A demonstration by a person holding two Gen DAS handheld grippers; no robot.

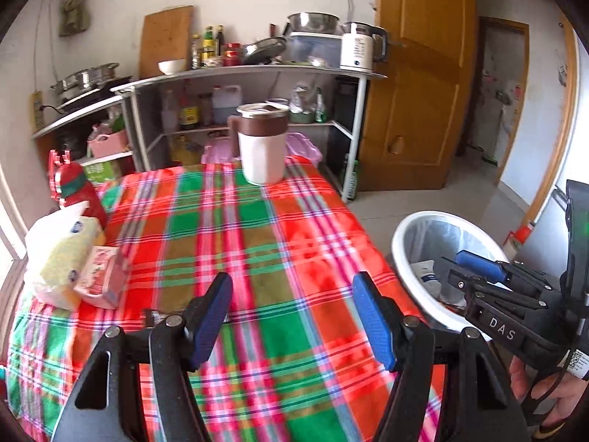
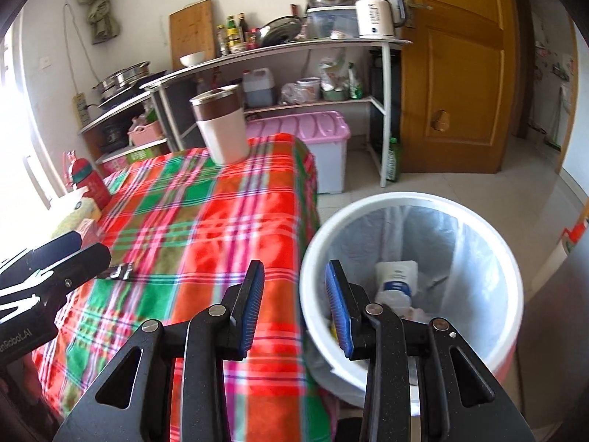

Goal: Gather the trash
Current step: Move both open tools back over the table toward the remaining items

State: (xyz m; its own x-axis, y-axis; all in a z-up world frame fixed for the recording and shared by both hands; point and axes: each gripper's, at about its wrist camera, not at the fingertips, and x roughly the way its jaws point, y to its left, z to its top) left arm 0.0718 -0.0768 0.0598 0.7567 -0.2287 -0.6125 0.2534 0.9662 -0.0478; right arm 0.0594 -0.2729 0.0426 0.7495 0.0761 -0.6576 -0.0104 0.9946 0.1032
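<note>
Trash [image 2: 397, 283] lies at the bottom of the white bin [image 2: 489, 254], which stands on the floor just beside the table's right edge: a white bottle with a blue label and some crumpled pieces, the rest too jumbled to tell. A clear liner [image 2: 434, 235] hangs inside the bin. Left to right on the plaid cloth [image 1: 257, 243]: tissue pack [image 1: 62, 254] with a sheet sticking up, at the left edge; small pink carton [image 1: 106, 276] touching it; red bottle [image 1: 79, 191] behind them; lidded brown-and-white mug [image 1: 262, 143] upright at the far end, well apart from the rest. Left gripper [image 1: 292, 316] hangs over the cloth, jaws apart, nothing between the blue pads. Right gripper [image 2: 294, 305] sits over the gap between table edge and bin rim, jaws parted less widely, also empty. Behind the table, a shelf rack [image 1: 250, 73] with pots, bottles, a kettle [image 1: 362, 46]; a pink-lidded box [image 2: 316, 129] on the floor under it.
</note>
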